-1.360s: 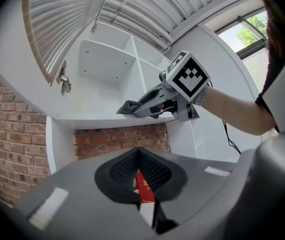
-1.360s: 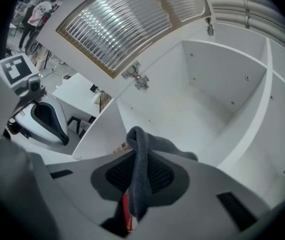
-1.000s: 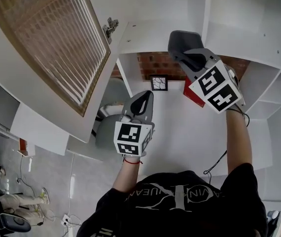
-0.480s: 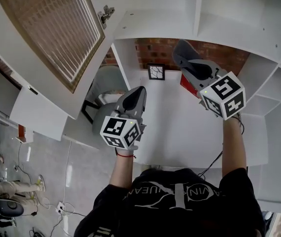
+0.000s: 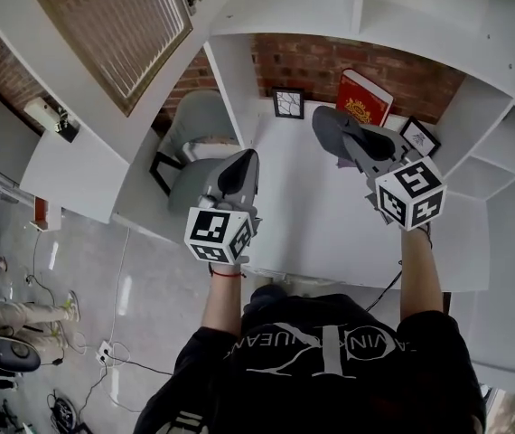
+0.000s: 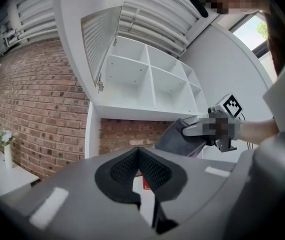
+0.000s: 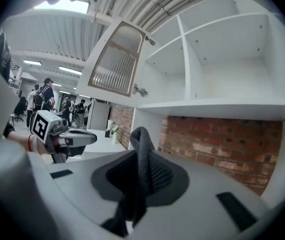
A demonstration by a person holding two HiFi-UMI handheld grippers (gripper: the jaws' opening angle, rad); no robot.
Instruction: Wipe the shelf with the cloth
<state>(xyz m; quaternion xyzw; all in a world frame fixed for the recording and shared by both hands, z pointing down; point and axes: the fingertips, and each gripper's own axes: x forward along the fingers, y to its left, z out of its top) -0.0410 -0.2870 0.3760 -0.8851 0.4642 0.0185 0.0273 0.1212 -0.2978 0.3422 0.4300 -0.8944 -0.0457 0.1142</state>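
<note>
Grey cloth, head view: pinched in right claw above bench, below shelf, apparently not wiping.
Left gripper view: left claw closed, empty, spare.
Right gripper view: fold clamped firmly, likely so it holds under rubbing.

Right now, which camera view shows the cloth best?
The left gripper view: the cloth appears spread out, seen from the side. The right gripper view shows only a folded strip pinched by the right gripper. The head view shows it from above.
</note>
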